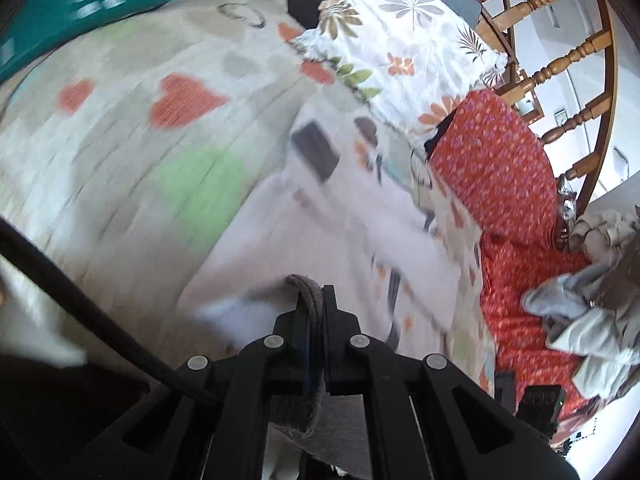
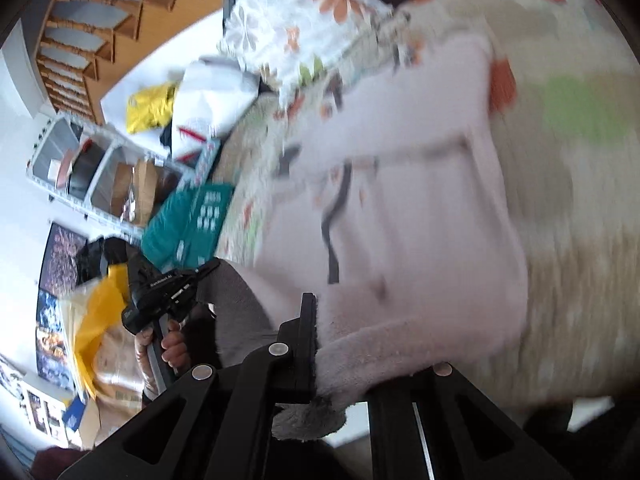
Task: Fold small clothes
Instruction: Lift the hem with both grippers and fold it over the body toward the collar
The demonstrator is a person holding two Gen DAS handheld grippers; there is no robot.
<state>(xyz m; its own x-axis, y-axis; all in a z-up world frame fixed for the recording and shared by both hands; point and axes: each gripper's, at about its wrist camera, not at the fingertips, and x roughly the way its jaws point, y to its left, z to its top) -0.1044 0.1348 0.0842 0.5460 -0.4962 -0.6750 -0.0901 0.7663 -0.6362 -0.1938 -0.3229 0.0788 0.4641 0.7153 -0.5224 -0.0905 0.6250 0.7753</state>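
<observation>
I hold the garment (image 2: 420, 220), a pale fleecy piece, with both grippers. It hangs and lies over the blanket (image 1: 120, 140) with the hearts. The left gripper (image 1: 316, 304) has its jaws together on a grey edge of the cloth. The right gripper (image 2: 320, 340) has only one finger clear in its view; the cloth covers the other side, so I judge it is clamped on the pale hem, but I cannot see the gap fully.

What can go wrong: both views are blurred, so the rig is moving fast, I think. If I pull the two grippers apart too strongly, the thick fleece may slip out of one jaw, and then the fold falls open. The cloth may also drag the blanket and make wrinkles under it.

For room: on the side of the pillow (image 1: 400, 32) and the red cloth (image 1: 500, 168) there is little free place, and a heap of grey clothes (image 1: 588, 312) lies just beside the red cloth. The teal box (image 1: 80, 8) stands well apart at the far edge. The open part of the blanket, near the green patch, is in my judgement the better place to lay the fold down.
</observation>
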